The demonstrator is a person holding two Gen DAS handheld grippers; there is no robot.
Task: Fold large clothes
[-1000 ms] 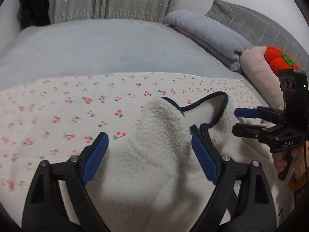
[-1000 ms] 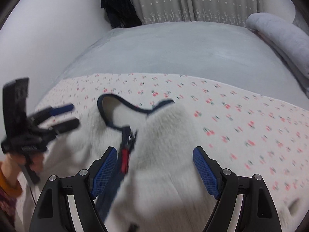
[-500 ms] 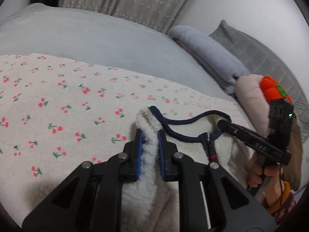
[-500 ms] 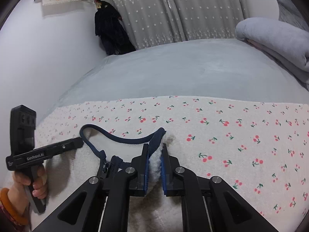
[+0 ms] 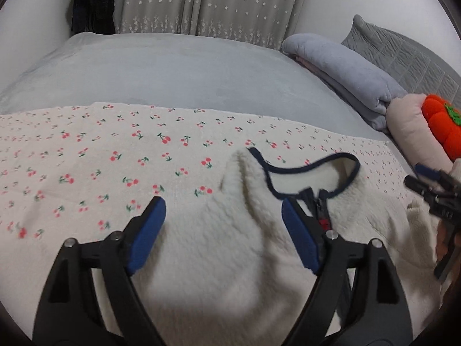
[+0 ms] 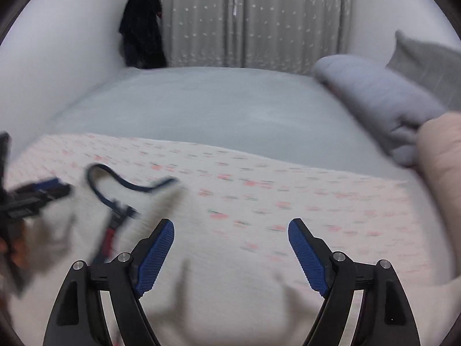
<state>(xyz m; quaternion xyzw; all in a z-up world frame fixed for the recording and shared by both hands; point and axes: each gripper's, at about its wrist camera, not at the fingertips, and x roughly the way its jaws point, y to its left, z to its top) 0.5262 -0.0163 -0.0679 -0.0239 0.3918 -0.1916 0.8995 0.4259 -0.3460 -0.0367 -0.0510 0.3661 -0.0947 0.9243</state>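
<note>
Lying collar-away on the cherry-print sheet [image 5: 115, 155], the cream fleece zip-up jacket [image 5: 219, 253] sits beneath the gaping, empty left tongs [image 5: 223, 216]; the right tongs [image 6: 230, 236], also spread empty, seemingly hover off its right edge.

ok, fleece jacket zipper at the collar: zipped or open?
Open at the top. The navy-trimmed collar gapes in a loop above the zipper pull on the fleece jacket. Below the pull, cannot tell.
</note>
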